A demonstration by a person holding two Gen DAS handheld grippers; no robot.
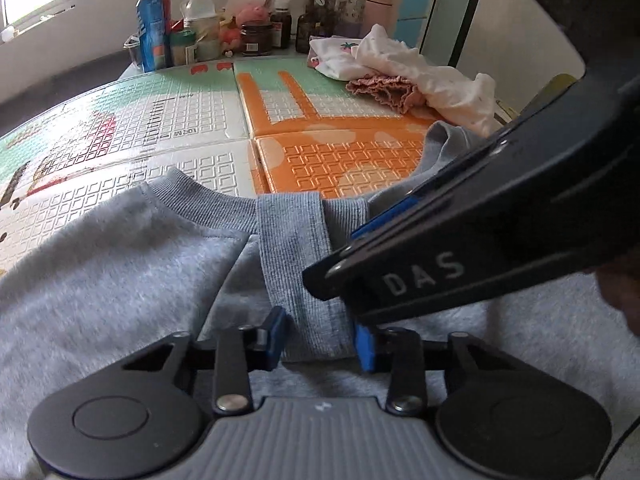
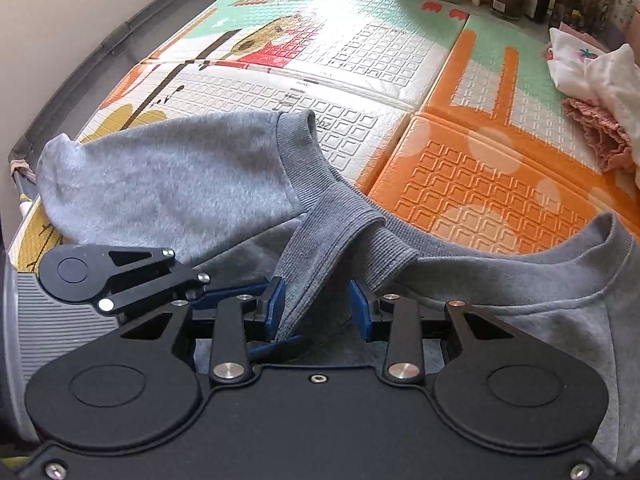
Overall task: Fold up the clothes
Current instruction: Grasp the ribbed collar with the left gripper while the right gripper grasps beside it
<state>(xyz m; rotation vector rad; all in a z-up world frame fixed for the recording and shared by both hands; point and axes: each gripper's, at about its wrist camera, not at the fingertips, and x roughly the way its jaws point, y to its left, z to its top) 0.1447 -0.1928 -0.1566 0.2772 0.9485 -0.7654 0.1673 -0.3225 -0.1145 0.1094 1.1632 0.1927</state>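
Both cuffs' ends hide between open right gripper (sweatshirt cropped).

Grey fleece sweatshirt lies on the near part of the embossed foam play mat, both ribbed cuffs crossing at its middle. Left gripper and right gripper sit over the 2 cuffs, the right one crossing in from the right above the left. Pile of white and pink small garments lies far right on the mat. Cluster of jars, bottles and cartons stands behind the mat's far edge.
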